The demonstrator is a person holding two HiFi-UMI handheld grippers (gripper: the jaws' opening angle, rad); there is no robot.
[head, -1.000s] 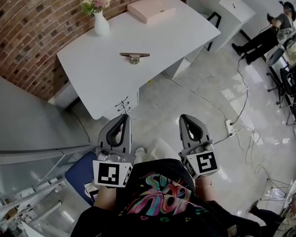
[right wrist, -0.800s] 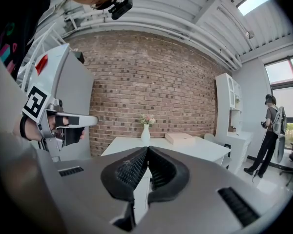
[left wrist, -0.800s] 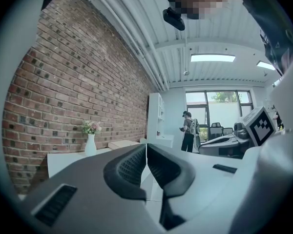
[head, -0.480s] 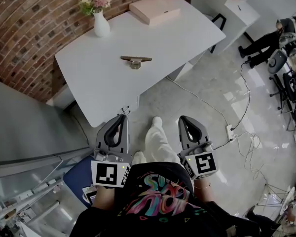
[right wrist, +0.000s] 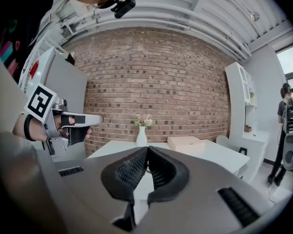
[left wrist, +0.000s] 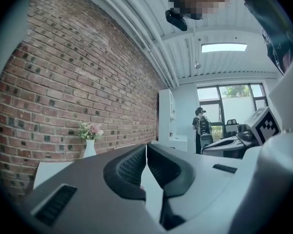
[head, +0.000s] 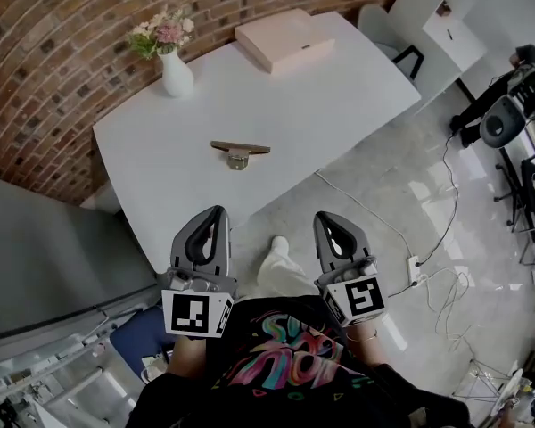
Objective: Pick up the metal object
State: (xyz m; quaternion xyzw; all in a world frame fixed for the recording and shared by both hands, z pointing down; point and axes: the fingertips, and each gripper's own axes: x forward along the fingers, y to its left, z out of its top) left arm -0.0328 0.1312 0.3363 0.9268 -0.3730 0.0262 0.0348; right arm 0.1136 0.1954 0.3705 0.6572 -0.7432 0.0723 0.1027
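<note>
The metal object (head: 239,152), a flat brass-coloured bar on a small silver base, lies near the middle of the white table (head: 339,87) in the head view. My left gripper (head: 215,212) is held low before the person's body, its tip at the table's near edge, jaws shut with nothing between them. My right gripper (head: 325,218) hangs over the floor beside the table, also shut and empty. Both stay well short of the object. In the left gripper view the left gripper (left wrist: 146,146) has its tips touching, and the right gripper (right wrist: 147,149) looks the same in its own view.
A white vase with flowers (head: 176,69) stands at the table's far left and a flat pink box (head: 283,38) at its far side. A brick wall (head: 62,52) runs behind. Cables and a power strip (head: 415,237) lie on the floor at right. A grey panel (head: 53,239) stands left.
The person has stepped toward the table, so it now lies closer under the grippers. Both grippers stay shut and keep their pose before the body.
</note>
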